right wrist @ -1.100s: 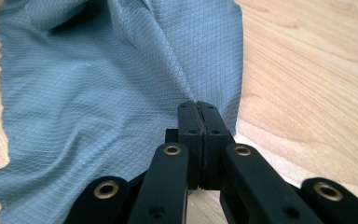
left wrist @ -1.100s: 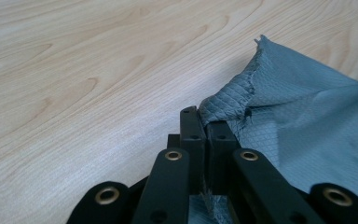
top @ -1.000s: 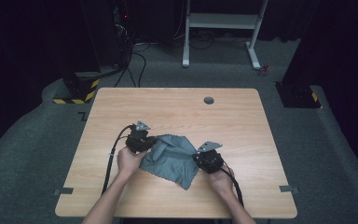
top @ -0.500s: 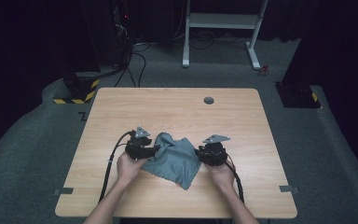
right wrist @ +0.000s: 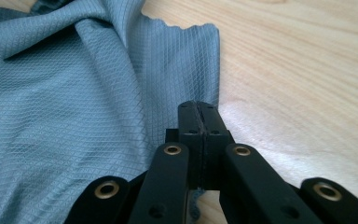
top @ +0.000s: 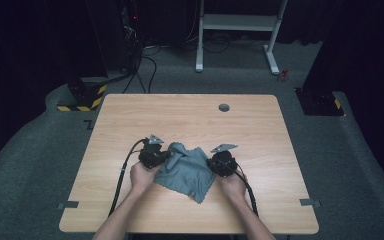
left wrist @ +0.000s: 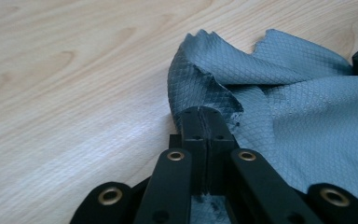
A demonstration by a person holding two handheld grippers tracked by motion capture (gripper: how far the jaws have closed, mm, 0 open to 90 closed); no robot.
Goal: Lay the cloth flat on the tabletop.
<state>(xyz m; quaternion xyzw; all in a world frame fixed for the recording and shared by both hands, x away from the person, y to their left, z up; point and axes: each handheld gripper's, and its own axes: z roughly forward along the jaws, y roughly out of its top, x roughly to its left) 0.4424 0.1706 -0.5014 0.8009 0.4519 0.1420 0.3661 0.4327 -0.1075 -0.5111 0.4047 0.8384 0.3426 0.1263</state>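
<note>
Worktop [top: 260, 130] of pale wood carries everything, bare apart from a small dark round fitting [top: 223, 107] near its far edge. On its near half, between the person's two hands, lies a grey-blue cloth [top: 187, 172] with a fine diamond weave, partly flat, with one corner rucked up and folded over toward the left side.

The left gripper [left wrist: 204, 122] has its fingers pressed together on the cloth's left edge, and fabric shows bunched behind them in the left gripper view. The right gripper [right wrist: 198, 116] also has its fingers pressed together on the cloth's right edge, and a scrap of fabric peeks out below them in the right gripper view.

Risks, as I judge them: with both holds right at the hem, a pull outward could slide an edge free, since little fabric seems caught on the right. If the hands lift or spread unevenly, the folded corner by the left gripper may stay tucked under and leave a crease. Dragging the cloth low across the wood could bunch its free near corner [top: 199, 199]. The trailing cable [top: 122, 175] by the left hand might snag the fabric.
</note>
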